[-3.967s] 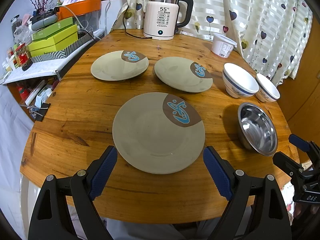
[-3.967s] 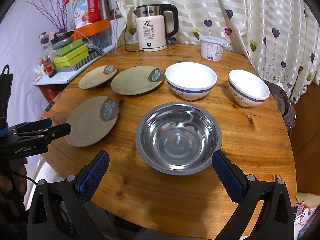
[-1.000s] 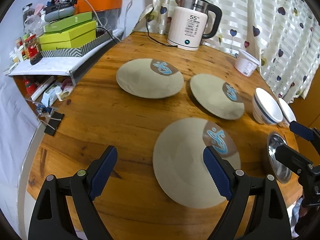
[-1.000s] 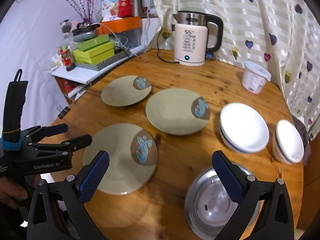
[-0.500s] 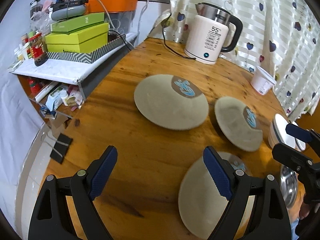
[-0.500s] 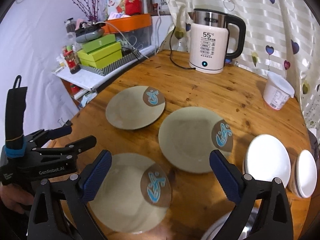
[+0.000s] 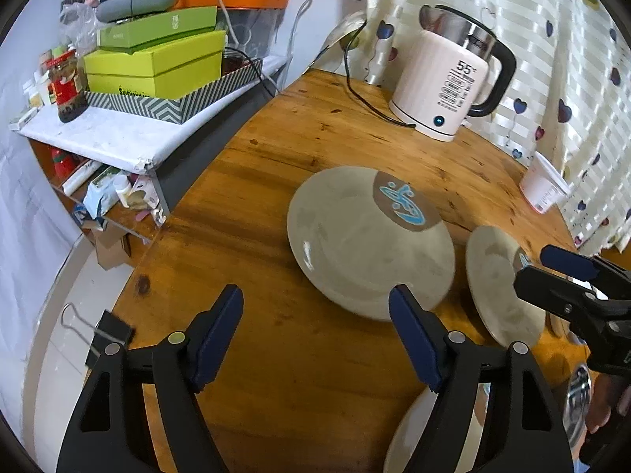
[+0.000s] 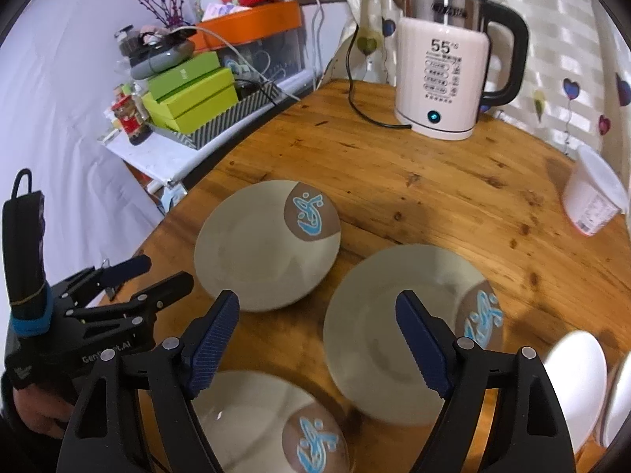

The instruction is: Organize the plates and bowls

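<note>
Currently both tools empty, hovering over the wooden surface (image 8: 453,205), nothing gripped. Left tool (image 7: 315,339) has its blue pads spread wide apart; right tool (image 8: 317,339) likewise wide apart.

Landmark: white kettle (image 8: 449,67) at the back of the surface. Three grey plates with a brown-and-blue patch lie flat and separate in front of the kettle. Far plate (image 8: 266,244) is nearest the kettle, toward its left. Middle plate (image 8: 398,327) sits further from the kettle, just beside the far plate, not touching as far as I can tell. Near plate (image 8: 256,421) is furthest from the kettle, partly hidden under the right tool's arms. White bowls (image 8: 579,382) at the right edge, well away from the kettle; count unclear, blurred. White lidded tub (image 8: 595,201) to the kettle's right.

In the left wrist view the left tool's right pad is over the near rim of the far plate, so that plate looks like the likely first pick; judgement only.

Handling: plates look glazed ceramic, so stiff, fairly heavy, slippery, chippable. Flat on the surface, so little rim to get under; best to clamp the raised rim edge, one pad above and one below, and lift level. Set down gently when stacking, glaze-on-glaze can slide.
</note>
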Tool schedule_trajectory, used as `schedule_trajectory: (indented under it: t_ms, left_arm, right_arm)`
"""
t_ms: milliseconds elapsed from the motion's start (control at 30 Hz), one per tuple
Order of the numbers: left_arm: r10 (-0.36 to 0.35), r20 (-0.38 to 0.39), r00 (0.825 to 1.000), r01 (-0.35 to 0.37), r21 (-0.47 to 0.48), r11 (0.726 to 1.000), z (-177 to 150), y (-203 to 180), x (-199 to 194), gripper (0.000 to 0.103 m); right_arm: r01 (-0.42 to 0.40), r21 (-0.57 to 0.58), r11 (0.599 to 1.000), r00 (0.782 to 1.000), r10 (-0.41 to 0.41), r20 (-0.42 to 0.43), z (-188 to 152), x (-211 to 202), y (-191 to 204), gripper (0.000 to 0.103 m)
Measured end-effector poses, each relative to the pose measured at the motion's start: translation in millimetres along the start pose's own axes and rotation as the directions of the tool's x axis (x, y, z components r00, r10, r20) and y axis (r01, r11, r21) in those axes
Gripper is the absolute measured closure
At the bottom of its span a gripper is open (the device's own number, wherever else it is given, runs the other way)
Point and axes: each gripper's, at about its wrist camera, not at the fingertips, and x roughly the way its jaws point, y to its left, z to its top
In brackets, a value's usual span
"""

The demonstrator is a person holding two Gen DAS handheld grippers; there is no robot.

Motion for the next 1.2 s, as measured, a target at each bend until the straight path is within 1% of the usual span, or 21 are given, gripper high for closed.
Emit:
schedule_trajectory:
  t_ms: [100,133,167,300,467,500,600,667,700,800,867,933,1200]
  left_arm:
    - [-0.011,-0.015,1.0,0.01,-0.025,1.0,6,5,11,0.028]
    - [-0.015,-0.02,1.0,0.014,-0.031,0.999,8,7,14,0.032]
    - [-0.017,-0.024,1.0,0.016,-0.036,0.999,9,8,17,0.033]
    - [-0.025,-0.044,0.999,0.023,-0.047,0.999,13,11,29,0.042]
    - [-0.03,-0.052,0.998,0.027,-0.056,0.998,16,15,38,0.048]
    - [-0.033,-0.056,0.998,0.03,-0.059,0.998,17,15,40,0.05]
    - [-0.035,-0.055,0.998,0.032,-0.056,0.998,18,16,44,0.054]
    - [-0.036,-0.049,0.998,0.034,-0.05,0.998,19,16,44,0.057]
    - [-0.042,-0.049,0.998,0.039,-0.051,0.998,20,16,45,0.058]
    - [-0.056,-0.049,0.997,0.054,-0.049,0.997,22,16,47,0.063]
    - [-0.066,-0.048,0.997,0.064,-0.046,0.997,22,15,47,0.067]
    - [-0.077,-0.047,0.996,0.075,-0.04,0.996,22,12,48,0.072]
    - [-0.077,-0.033,0.996,0.076,-0.04,0.996,22,12,48,0.073]
  right_arm:
    - [-0.01,0.011,1.0,1.0,0.01,-0.02,12,18,-5,0.022]
    - [-0.019,0.02,1.0,0.999,0.02,-0.03,15,23,-7,0.025]
    - [-0.028,0.029,0.999,0.999,0.029,-0.04,18,30,-10,0.027]
    - [-0.026,0.046,0.999,0.997,0.029,-0.071,26,51,-18,0.029]
    - [-0.037,0.067,0.997,0.995,0.043,-0.095,34,68,-24,0.039]
    - [-0.04,0.067,0.997,0.994,0.046,-0.101,36,72,-24,0.04]
    - [-0.048,0.07,0.996,0.991,0.056,-0.118,38,82,-25,0.047]
    - [-0.051,0.074,0.996,0.99,0.06,-0.129,39,88,-25,0.054]
    - [-0.054,0.077,0.996,0.989,0.064,-0.133,39,91,-26,0.056]
    - [-0.062,0.085,0.995,0.987,0.074,-0.145,39,97,-26,0.067]
    - [-0.064,0.081,0.995,0.986,0.076,-0.149,40,99,-24,0.077]
    - [-0.065,0.081,0.995,0.986,0.077,-0.148,39,99,-24,0.078]
    - [-0.06,0.088,0.994,0.987,0.072,-0.143,40,100,-23,0.078]
